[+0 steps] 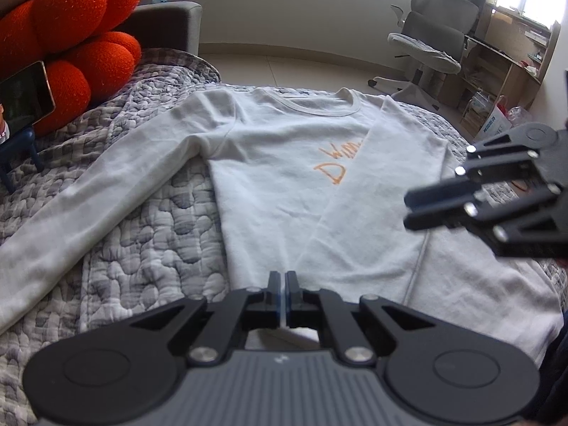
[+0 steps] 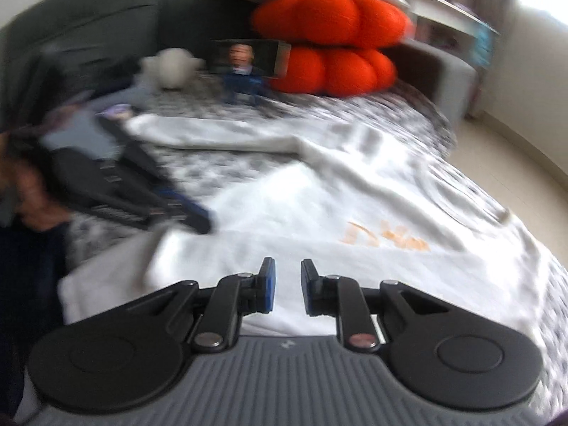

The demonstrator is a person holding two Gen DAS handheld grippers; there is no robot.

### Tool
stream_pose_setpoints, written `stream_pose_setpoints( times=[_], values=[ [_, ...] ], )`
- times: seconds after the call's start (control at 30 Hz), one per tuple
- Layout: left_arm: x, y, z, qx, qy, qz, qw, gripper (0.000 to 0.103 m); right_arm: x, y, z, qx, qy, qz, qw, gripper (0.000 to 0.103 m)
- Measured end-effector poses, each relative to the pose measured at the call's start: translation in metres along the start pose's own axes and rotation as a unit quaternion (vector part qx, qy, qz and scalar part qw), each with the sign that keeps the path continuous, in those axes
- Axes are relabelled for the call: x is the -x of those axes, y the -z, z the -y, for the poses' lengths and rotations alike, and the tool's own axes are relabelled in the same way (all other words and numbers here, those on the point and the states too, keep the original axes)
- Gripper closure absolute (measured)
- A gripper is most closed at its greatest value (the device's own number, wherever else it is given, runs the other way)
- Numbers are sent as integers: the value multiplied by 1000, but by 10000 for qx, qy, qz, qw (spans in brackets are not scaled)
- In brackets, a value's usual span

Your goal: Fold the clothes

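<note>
Left gripper [image 1: 286,280] had jaws pressed together, nothing between, above sweatshirt [image 1: 284,177] hem; right gripper [image 2: 287,277] stood narrowly parted, empty. White sweatshirt lay flat on quilted bed [image 1: 149,220], one sleeve [image 1: 351,191] folded across chest, other sleeve [image 1: 92,209] stretched out. Judged light, soft, limp; best pinched at cuff or shoulder seam. No containers seen

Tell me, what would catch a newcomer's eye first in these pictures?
Probably the bright orange cushion at the head of the bed, vivid against the grey quilt. Next, the white sweatshirt with orange lettering, spread across the quilt, one sleeve folded over its front. The left gripper is shut, the right gripper open.
</note>
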State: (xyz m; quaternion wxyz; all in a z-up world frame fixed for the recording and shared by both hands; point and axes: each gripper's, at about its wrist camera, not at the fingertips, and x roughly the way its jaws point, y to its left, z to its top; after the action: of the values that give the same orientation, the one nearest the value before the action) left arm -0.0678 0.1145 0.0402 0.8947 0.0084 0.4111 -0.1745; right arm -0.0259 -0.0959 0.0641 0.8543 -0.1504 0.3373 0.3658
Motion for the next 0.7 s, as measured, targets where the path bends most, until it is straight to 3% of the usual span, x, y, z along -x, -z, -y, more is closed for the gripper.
stream_pose_setpoints(
  times=[0.13, 0.23, 0.47, 0.6, 0.67, 0.7],
  values=[
    [0, 0, 1, -20, 30, 11, 10000, 100, -2, 1, 31, -766, 554, -135, 9954, 83],
    [1, 0, 3, -48, 88, 40, 9999, 99, -4, 4, 59, -1439, 937, -293, 9847, 83],
    [1, -1, 4, -90, 90, 42, 9999, 97, 9, 25, 123, -2801, 1439, -372, 9484, 82],
    [1, -1, 5, -110, 94, 37, 9999, 95, 19, 41, 151, -3348, 1401, -283, 9314, 86],
    [0, -1, 6, -122, 96, 38, 9999, 95, 30, 50, 165, -3844, 1381, -113, 9127, 86],
    [0, -1, 6, -124, 101, 40, 9999, 94, 36, 54, 171, -4057, 1456, -46, 9023, 78]
  ],
)
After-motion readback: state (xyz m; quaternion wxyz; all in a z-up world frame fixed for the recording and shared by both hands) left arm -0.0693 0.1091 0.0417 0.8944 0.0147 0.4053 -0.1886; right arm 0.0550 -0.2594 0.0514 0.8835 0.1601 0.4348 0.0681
